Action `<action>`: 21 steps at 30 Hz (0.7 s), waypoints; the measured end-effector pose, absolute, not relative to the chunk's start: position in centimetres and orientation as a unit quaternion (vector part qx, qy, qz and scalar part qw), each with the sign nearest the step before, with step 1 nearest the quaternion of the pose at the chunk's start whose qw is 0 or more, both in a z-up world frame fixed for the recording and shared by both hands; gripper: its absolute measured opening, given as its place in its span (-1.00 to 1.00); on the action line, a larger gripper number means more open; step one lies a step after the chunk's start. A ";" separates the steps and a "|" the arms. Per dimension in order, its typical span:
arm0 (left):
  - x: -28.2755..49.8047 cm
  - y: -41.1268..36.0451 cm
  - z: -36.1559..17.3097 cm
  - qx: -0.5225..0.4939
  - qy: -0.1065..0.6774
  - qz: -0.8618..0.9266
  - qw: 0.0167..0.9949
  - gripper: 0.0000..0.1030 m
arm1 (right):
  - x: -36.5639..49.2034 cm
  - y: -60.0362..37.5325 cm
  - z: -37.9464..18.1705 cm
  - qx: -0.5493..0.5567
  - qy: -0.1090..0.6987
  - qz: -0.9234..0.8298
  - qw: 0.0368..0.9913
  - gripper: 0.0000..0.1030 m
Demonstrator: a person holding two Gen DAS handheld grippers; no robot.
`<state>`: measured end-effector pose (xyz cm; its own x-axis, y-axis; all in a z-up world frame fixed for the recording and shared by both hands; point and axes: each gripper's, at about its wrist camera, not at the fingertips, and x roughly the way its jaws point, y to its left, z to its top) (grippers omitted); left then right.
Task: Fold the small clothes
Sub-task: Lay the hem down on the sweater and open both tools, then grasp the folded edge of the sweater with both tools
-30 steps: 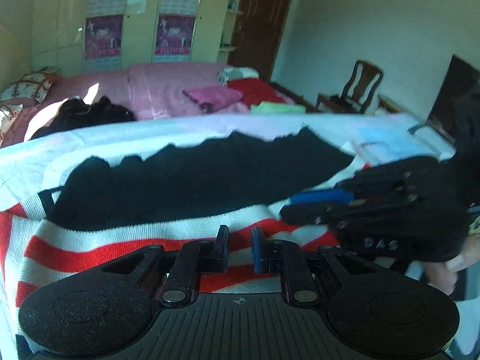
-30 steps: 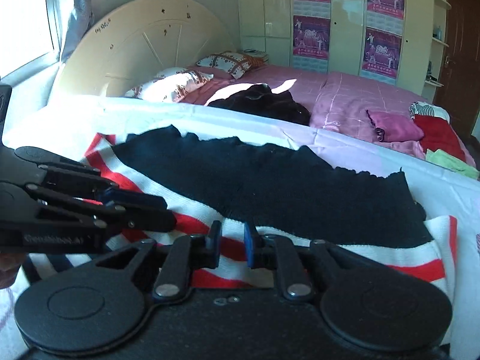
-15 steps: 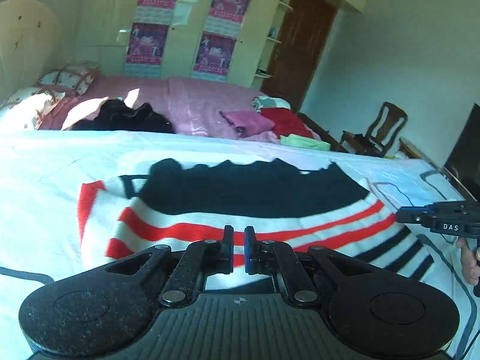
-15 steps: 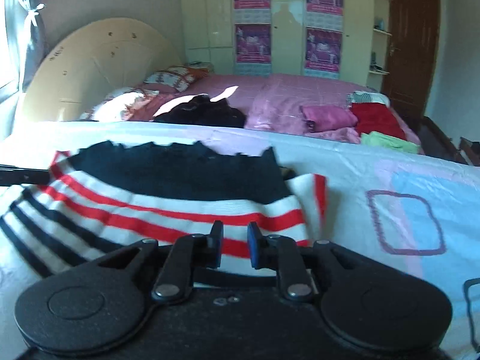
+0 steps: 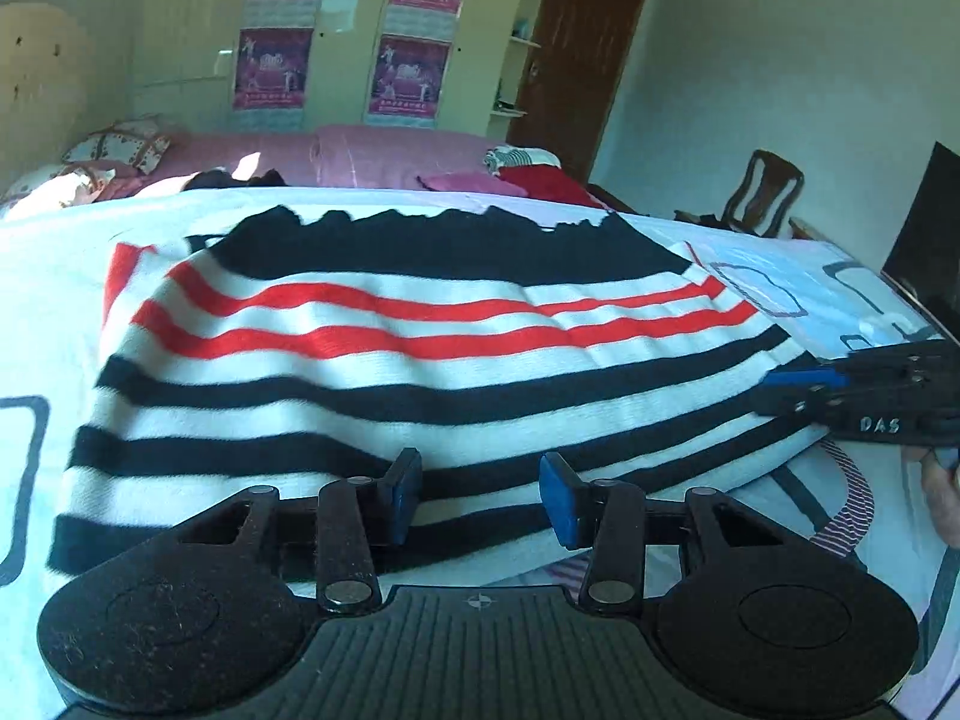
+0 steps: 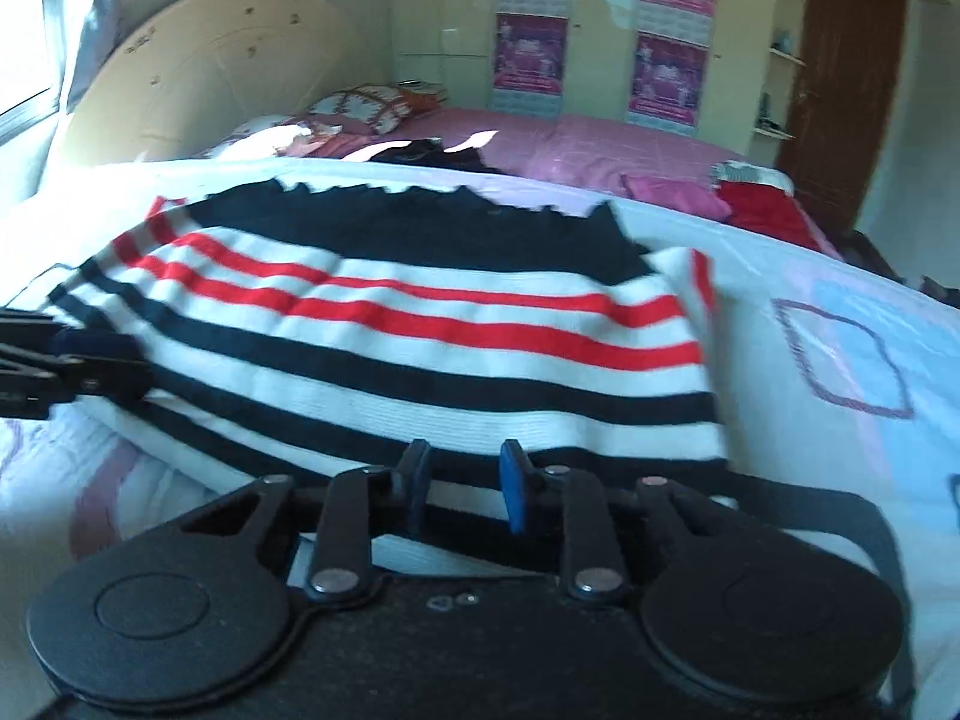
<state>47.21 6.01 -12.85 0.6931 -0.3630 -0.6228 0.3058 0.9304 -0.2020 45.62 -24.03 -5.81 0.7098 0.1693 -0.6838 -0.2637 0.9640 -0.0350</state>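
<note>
Bedroom walls, a poster-covered wardrobe (image 5: 336,54) and a pink bed (image 5: 372,159) fill the back of the left wrist view; nearer lies a white patterned sheet (image 5: 48,276). On it the striped sweater (image 5: 420,354) is spread flat, black band farthest, then red stripes, then black stripes nearest. The left gripper (image 5: 480,495) sits at that near hem with its blue pads wide apart, where 0.5 s ago they were nearly together. At the right edge the right gripper (image 5: 864,402) rests against the sweater's side.

From the right wrist view, the same sheet (image 6: 840,276) runs toward a curved headboard (image 6: 228,72). The sweater (image 6: 420,336) lies just ahead, and the right gripper (image 6: 462,483) has its fingers parted too, with nothing between them. The left gripper (image 6: 72,369) shows at the left edge beside the cloth.

Both tools have let go, so 1 fold looks laid down; I judge the next grip is to be chosen.
</note>
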 end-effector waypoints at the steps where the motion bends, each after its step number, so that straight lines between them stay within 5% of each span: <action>1: 46.8 6.8 -12.8 -0.041 0.346 -0.179 0.920 -0.13 | 45.4 -25.5 -5.8 -0.057 0.365 0.099 0.924 -0.53; 10: 46.8 9.8 -11.2 -0.104 0.321 -0.119 0.934 -0.12 | 44.2 -28.5 -3.9 -0.013 0.345 0.084 0.935 -0.45; 14: 47.3 11.8 -12.9 -0.141 0.349 -0.099 0.921 -0.13 | 45.0 -28.1 -6.8 -0.037 0.413 0.065 0.908 -0.46; 19: 46.4 13.0 -12.9 -0.116 0.361 -0.060 0.923 -0.13 | 43.2 -28.4 -4.7 -0.023 0.362 0.065 0.930 -0.40; 21: 46.5 13.4 -13.5 -0.117 0.360 -0.066 0.923 -0.13 | 44.3 -28.3 -6.8 -0.042 0.416 0.051 0.907 -0.39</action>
